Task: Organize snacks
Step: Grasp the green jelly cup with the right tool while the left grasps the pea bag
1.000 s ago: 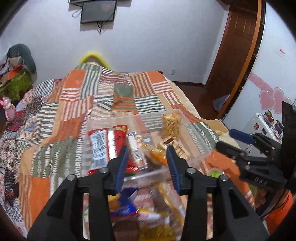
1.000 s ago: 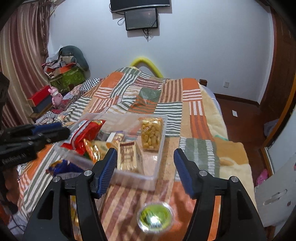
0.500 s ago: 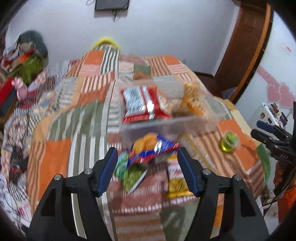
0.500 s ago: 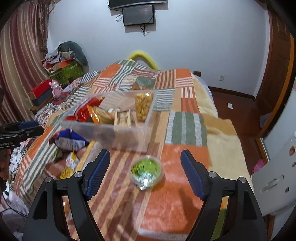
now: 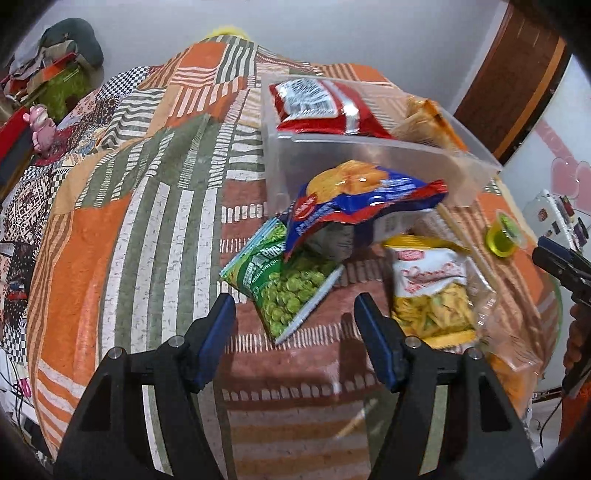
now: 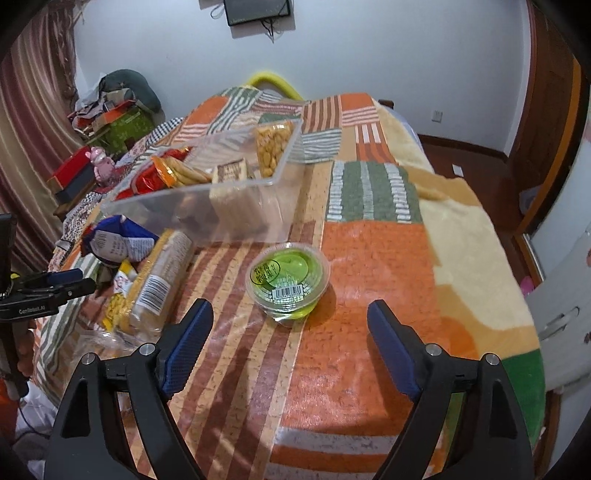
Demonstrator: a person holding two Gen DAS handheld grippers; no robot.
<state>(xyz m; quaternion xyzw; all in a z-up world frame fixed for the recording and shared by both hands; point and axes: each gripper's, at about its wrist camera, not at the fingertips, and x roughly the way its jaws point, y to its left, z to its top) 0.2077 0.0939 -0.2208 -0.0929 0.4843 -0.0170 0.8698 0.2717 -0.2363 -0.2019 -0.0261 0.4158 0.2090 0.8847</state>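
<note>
One barcode label on the green jelly cup (image 6: 288,275), print unreadable

A patchwork bedspread (image 6: 373,258) fills the middle of the room. On the pale wall (image 6: 369,48) at twelve o'clock hangs a dark screen (image 6: 257,11); striped curtains (image 6: 33,122) hang at nine o'clock and a wooden door (image 6: 546,110) stands at two.

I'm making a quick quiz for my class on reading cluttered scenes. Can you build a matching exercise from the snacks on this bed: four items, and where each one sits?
Items:
1. red bag
2. green peas packet
3. jelly cup
4. blue chip bag

Places:
A. alone on the blanket, ahead of the right tongs
B. lying partly over the peas packet
C. inside the clear bin
D. flat on the blanket, ahead of the left tongs

Pairs: 1-C, 2-D, 3-A, 4-B
</note>
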